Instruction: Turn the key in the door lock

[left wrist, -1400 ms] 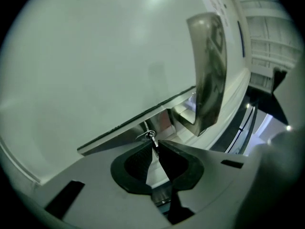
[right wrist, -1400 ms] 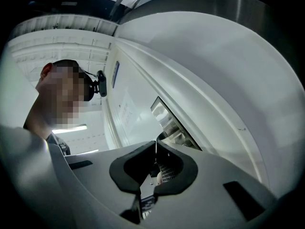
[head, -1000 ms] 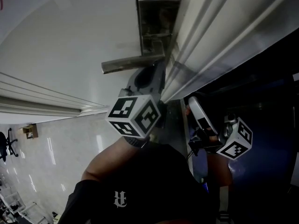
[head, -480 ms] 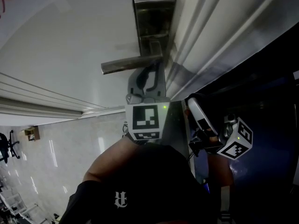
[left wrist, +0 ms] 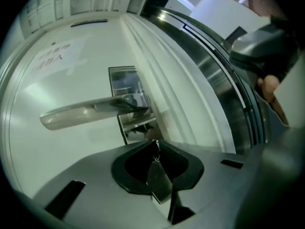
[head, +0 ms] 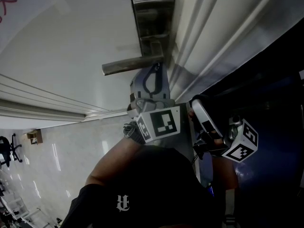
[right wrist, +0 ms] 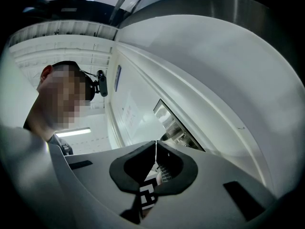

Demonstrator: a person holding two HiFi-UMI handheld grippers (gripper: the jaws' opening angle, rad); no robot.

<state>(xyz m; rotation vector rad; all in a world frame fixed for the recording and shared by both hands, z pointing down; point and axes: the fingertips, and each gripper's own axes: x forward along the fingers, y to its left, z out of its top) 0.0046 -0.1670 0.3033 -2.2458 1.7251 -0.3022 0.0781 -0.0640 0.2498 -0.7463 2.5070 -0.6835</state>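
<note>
A steel lock plate point(head: 153, 25) with a lever handle point(head: 130, 65) sits on the white door. My left gripper point(head: 156, 70) points at the plate just under the handle, its marker cube point(head: 159, 124) facing me. In the left gripper view its jaws meet at the tip point(left wrist: 155, 144), pinching a small metal key point(left wrist: 155, 150) right at the plate point(left wrist: 125, 82) below the handle point(left wrist: 86, 112); most of the key is hidden. My right gripper point(head: 197, 106) hangs beside the door edge, jaws together point(right wrist: 156, 144) with nothing between them.
Ribbed door-frame mouldings point(head: 213, 37) run along the right of the lock. Beyond them lies a dark space point(head: 270, 94). A pale tiled floor point(head: 71, 146) and an office chair point(head: 7, 148) show at lower left. A paper notice point(left wrist: 52, 56) hangs on the door.
My left gripper has rolled about its own axis at the lock, so its marker cube shows a different face. The right gripper has stayed where it was.
</note>
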